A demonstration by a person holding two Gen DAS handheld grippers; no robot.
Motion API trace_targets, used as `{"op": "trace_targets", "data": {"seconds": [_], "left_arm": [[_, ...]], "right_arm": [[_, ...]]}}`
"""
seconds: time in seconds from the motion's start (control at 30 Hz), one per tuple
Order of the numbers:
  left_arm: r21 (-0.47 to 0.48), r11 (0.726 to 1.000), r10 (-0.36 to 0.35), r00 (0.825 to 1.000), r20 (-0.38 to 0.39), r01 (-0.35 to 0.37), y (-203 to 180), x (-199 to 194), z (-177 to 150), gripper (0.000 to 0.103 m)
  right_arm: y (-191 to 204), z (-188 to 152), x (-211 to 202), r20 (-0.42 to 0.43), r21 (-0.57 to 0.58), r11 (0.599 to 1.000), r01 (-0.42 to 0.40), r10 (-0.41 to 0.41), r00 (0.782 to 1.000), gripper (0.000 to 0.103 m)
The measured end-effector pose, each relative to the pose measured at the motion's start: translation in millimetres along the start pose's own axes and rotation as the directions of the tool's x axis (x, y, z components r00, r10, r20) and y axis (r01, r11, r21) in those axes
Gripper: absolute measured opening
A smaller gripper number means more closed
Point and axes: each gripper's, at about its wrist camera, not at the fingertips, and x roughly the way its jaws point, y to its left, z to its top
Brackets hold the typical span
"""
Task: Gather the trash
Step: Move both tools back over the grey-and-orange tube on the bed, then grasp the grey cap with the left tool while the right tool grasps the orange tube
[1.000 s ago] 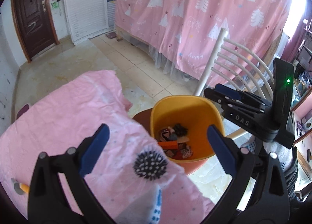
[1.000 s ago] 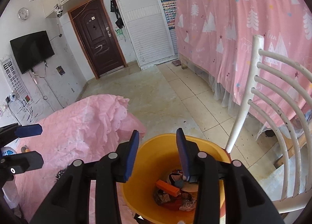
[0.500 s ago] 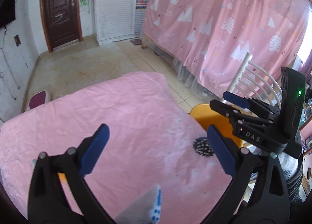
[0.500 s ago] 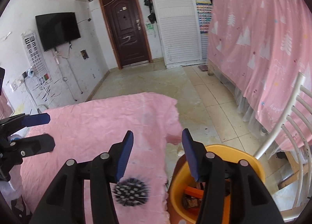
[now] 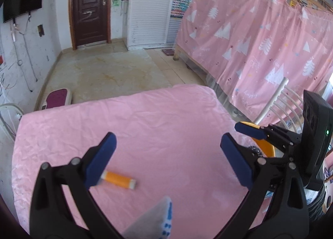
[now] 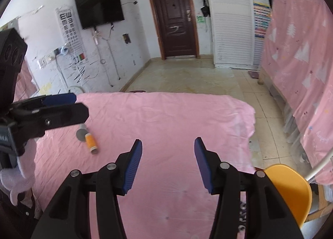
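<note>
We've got both grippers, left [image 5: 166, 159] and right [image 6: 168, 164], gaping and empty over the pink table [image 6: 166, 118]; orange tube [image 6: 91, 140] near its left edge still needs binning [image 6: 291, 189].

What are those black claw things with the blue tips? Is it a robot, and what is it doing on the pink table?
It is no robot. A person holds two grabbing tools, one in each hand, and each carries a small camera looking along its fingers. One picture comes from the left gripper, the other from the right gripper. Both are open and hold nothing. They hang over a table covered by a pink cloth. On the cloth lies a small orange tube, near the left gripper. By the table's edge, next to the right gripper, stands a yellow bin for the trash. Near it lies a black spiky thing, mostly hidden.
</note>
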Motion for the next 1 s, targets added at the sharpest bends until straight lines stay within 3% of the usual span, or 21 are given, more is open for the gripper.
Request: {"op": "trace_targets", "data": {"seconds": [0.73, 1.0], "left_arm": [[-0.171, 0.982, 0.076, 0.997, -0.014, -0.077, 119.3, -10.9, -30.6, 0.097], [-0.117, 0.988, 0.101, 0.994, -0.036, -0.105, 132.2, -8.7, -41.2, 0.097]], "right_arm": [[101.8, 8.3, 71.6, -0.14, -0.171, 0.977, -0.131, 0.107, 0.984, 0.043], [134.4, 7.2, 100.9, -0.196, -0.23, 0.957, -0.177, 0.133, 0.972, 0.043]]}}
